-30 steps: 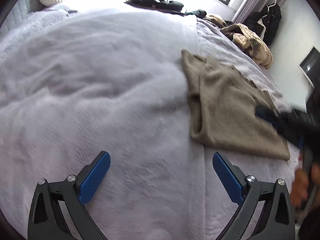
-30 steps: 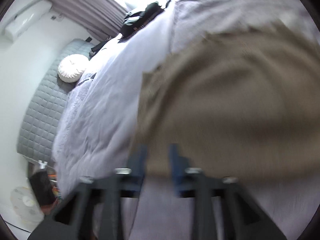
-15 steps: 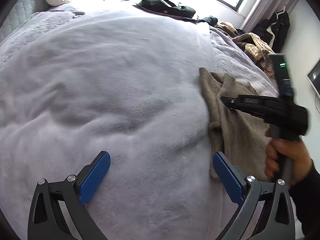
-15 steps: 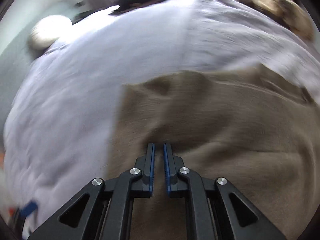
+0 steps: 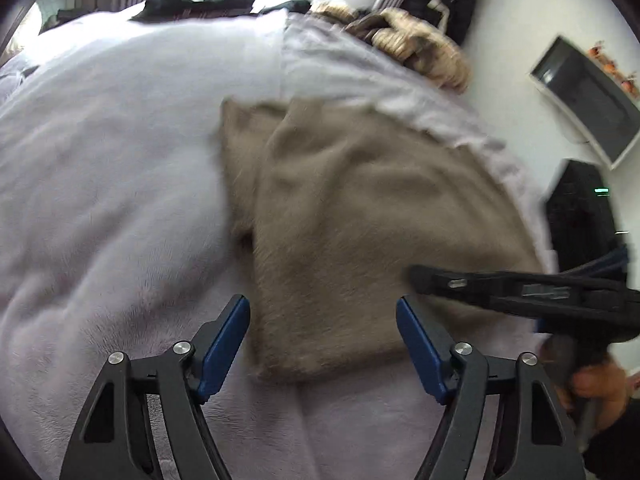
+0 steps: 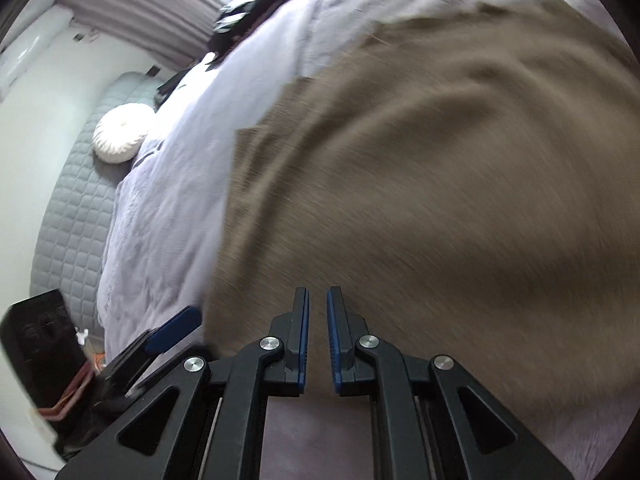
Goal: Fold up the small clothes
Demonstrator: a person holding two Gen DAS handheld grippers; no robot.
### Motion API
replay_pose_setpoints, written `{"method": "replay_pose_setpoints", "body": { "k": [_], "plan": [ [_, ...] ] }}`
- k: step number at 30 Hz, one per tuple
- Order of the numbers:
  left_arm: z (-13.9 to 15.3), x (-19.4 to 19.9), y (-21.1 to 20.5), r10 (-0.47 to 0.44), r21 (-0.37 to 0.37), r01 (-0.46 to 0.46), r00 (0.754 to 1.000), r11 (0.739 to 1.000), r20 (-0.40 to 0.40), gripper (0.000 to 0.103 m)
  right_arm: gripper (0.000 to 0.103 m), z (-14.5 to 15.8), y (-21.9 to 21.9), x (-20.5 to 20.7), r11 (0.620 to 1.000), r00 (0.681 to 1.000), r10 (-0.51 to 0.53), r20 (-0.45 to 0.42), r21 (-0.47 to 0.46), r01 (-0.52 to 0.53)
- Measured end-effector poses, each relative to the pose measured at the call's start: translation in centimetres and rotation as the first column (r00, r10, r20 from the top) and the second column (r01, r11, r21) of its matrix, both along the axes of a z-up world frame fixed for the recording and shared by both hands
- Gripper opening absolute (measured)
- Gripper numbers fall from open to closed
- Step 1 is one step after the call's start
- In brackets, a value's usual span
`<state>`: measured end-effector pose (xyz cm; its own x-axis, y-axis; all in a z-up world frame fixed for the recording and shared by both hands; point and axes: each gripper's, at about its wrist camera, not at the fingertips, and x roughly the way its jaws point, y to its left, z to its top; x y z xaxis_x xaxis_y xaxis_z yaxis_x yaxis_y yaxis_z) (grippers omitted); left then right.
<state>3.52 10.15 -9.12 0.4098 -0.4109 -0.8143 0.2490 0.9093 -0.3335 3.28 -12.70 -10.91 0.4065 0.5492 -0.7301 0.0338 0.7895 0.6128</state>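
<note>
Left tool [image 5: 322,332], jaws just narrowing, gapes wide; right tool [image 6: 318,332] is nearly closed, tilted downward.

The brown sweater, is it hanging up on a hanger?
No, the brown sweater lies spread flat on the pale bed cover.

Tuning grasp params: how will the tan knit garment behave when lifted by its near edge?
Tan knit garment looks floppy: it lies rumpled and layered on the bedspread, so it should drape. Fuzzy surface probably grips the pads. Likely light.
</note>
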Motion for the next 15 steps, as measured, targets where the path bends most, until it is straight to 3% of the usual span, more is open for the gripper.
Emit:
{"method": "replay_pose_setpoints", "body": {
  "k": [1, 3, 5, 11, 13, 15],
  "plan": [
    [-1.2, 0.2, 0.3, 0.009, 0.011, -0.008, 0.999, 1.0, -0.047, 0.06, 0.012, -0.3, -0.4, -0.4, 1.0, 1.0, -0.013, -0.006, 0.018, 0.013],
    [-2.6, 0.0, 2.2, 0.027, -0.059, -0.032, 0.996, 0.998, -0.082, 0.06, 0.012, -0.8, -1.3, -1.4, 0.999, 1.0, -0.028, -0.013, 0.032, 0.029],
    [-1.8, -0.2, 3.2, 0.047, -0.076, -0.054, 0.995, 0.996, -0.088, 0.06, 0.012, -1.1, -1.8, -2.2, 0.998, 0.999, -0.031, -0.02, 0.055, 0.032],
    [1.3, -0.2, 4.7, 0.123, -0.058, -0.124, 0.992, 0.991, -0.018, 0.06, 0.012, -0.3, -1.7, -3.5, 0.999, 0.999, -0.039, 0.012, 0.039, 0.038],
    [2.3, -0.4, 3.8, 0.109, -0.057, -0.109, 0.994, 0.992, 0.011, 0.06, 0.012, 0.4, -1.8, -3.7, 0.998, 0.997, -0.057, 0.046, 0.009, 0.057],
    [3.1, -0.9, 2.6, 0.063, -0.062, -0.06, 0.997, 0.996, 0.049, 0.053, 0.012, 1.2, -2.5, -3.7, 0.996, 0.994, -0.083, 0.075, -0.032, 0.086]
  ]
}}
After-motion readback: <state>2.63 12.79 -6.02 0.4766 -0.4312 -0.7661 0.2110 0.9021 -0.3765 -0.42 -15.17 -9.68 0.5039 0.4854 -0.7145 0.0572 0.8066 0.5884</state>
